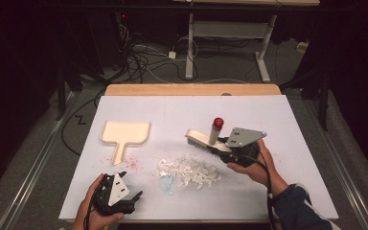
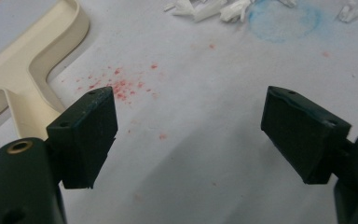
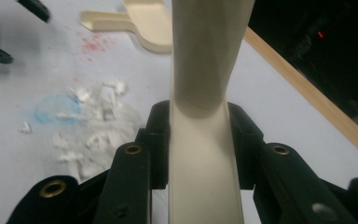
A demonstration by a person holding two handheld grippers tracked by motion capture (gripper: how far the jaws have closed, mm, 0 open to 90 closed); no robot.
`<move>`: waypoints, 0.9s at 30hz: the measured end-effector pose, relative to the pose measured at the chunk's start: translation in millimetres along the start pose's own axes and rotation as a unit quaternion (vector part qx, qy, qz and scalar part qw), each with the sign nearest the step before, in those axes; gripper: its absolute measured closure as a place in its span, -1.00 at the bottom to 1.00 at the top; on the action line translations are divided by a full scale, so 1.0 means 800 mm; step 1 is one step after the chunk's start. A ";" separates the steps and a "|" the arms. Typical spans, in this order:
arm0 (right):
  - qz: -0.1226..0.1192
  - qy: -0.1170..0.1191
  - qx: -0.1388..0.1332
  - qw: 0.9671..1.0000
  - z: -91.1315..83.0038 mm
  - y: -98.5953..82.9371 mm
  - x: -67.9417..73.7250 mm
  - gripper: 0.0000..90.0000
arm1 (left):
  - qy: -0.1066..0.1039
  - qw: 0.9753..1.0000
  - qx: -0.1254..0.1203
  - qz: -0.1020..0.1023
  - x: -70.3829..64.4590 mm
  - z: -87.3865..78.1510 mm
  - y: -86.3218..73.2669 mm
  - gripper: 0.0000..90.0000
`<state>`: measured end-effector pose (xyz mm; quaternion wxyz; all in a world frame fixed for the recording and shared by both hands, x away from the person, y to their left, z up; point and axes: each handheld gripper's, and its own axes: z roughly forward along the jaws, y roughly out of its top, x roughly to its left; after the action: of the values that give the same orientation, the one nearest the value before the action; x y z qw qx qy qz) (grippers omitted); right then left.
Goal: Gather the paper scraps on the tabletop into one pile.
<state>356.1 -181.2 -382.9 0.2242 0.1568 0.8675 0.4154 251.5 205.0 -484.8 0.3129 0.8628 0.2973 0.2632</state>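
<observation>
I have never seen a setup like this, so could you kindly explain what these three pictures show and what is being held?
A person works at a table with a hand-held claw in each hand. One picture looks down from above; the other two come from cameras riding on each claw. The right claw is shut on the handle of a cream brush. The left claw is open and holds nothing. On the table lie a cream dustpan, a pile of white scraps, and red specks.
</observation>
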 end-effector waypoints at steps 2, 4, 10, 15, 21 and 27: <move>0.005 -0.013 0.018 1.000 -0.015 -0.011 -0.003 0.50 | 0.000 1.000 0.002 0.002 -0.001 0.000 0.000 -0.61; 0.009 -0.019 0.032 0.999 -0.028 -0.024 -0.007 0.50 | -0.001 1.000 0.003 0.004 -0.002 0.001 0.000 -0.61; 0.032 -0.002 0.063 0.997 -0.061 -0.059 0.000 0.50 | 0.000 1.000 0.005 0.007 -0.003 0.002 0.002 -0.61; 0.058 0.005 0.104 0.993 -0.064 -0.080 0.020 0.51 | -0.002 1.000 0.008 0.014 -0.005 0.004 0.005 -0.61; 0.065 0.031 0.094 0.993 -0.044 -0.065 0.041 0.51 | -0.005 1.000 0.005 0.016 -0.005 0.007 0.008 -0.61; 0.073 0.019 0.090 0.993 -0.009 -0.039 0.051 0.51 | -0.009 1.000 0.003 0.025 -0.009 0.012 0.016 -0.61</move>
<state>314.9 -185.8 -414.4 0.1612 0.2316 0.8918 0.3536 257.4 188.3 -483.8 0.3066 0.8732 0.2733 0.2624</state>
